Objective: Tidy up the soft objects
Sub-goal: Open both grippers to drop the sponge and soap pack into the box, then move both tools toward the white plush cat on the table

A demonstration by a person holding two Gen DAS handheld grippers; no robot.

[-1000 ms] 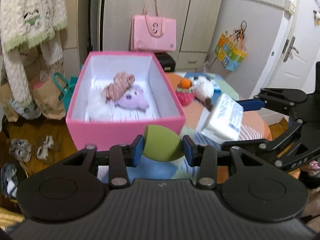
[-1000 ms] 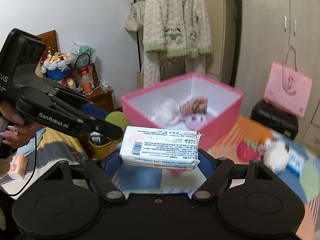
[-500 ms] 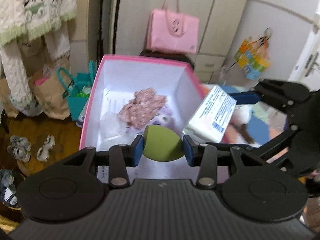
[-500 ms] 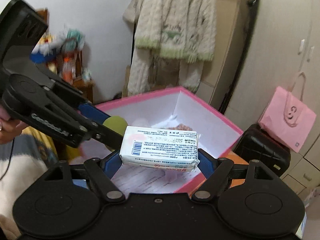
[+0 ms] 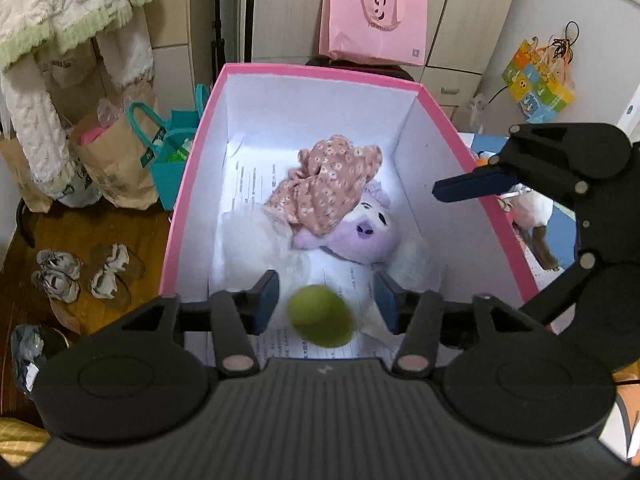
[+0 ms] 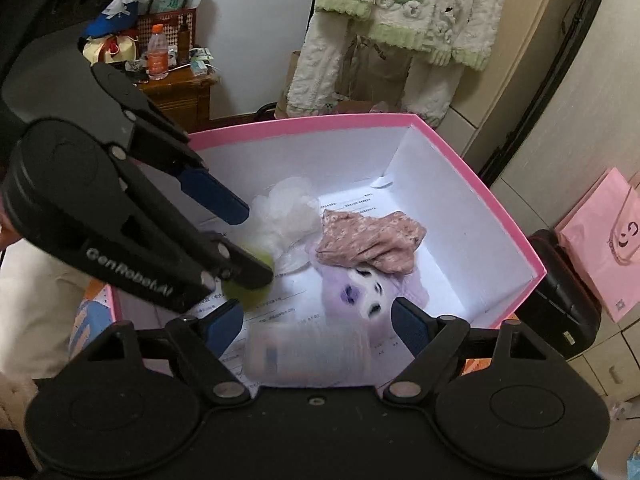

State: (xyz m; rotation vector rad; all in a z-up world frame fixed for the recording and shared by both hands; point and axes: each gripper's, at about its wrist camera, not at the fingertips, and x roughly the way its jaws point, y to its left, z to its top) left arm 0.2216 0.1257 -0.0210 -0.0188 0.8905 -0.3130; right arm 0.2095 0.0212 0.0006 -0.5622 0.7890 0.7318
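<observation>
Pink box (image 5: 188,184) (white inside) holds plush (image 5: 360,232), cloth (image 5: 324,184).

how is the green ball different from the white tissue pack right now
The green ball is round and plain green; the white tissue pack is a flat rectangular block with print on it. The ball sits between the open fingers of the left gripper, the pack between those of the right gripper. The ball is smaller than the pack. Both look motion-blurred, touch neither finger, and are over the pink box.

Both wrist views look steeply down at close range into the pink box (image 5: 188,184): the left from one short end, the right from an adjoining corner; both share its interior.
</observation>
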